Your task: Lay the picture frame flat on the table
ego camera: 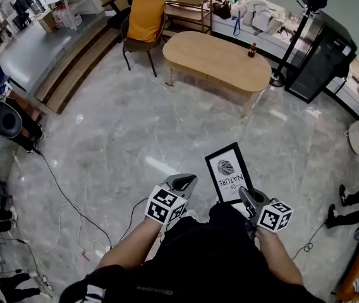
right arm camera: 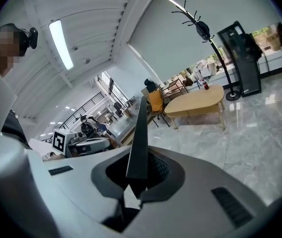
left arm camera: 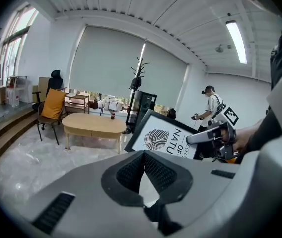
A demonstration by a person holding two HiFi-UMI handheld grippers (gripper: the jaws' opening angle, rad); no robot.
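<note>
Black-edged, the picture frame (ego camera: 228, 172) with its white leaf print is held above the marble floor (ego camera: 135, 125), well apart from the wooden table (ego camera: 217, 59), its lower edge pinched by the right gripper (ego camera: 245, 194), while the left gripper (ego camera: 184, 183) beside it has its jaws pressed together on nothing.

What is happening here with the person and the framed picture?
A person holds a gripper in each hand. The right gripper has its jaws shut on the edge of a black-framed picture with a leaf print and holds it up in the air. The left gripper is empty, jaws together. The light wooden oval table stands some way ahead, so the frame is not yet laid down.
</note>
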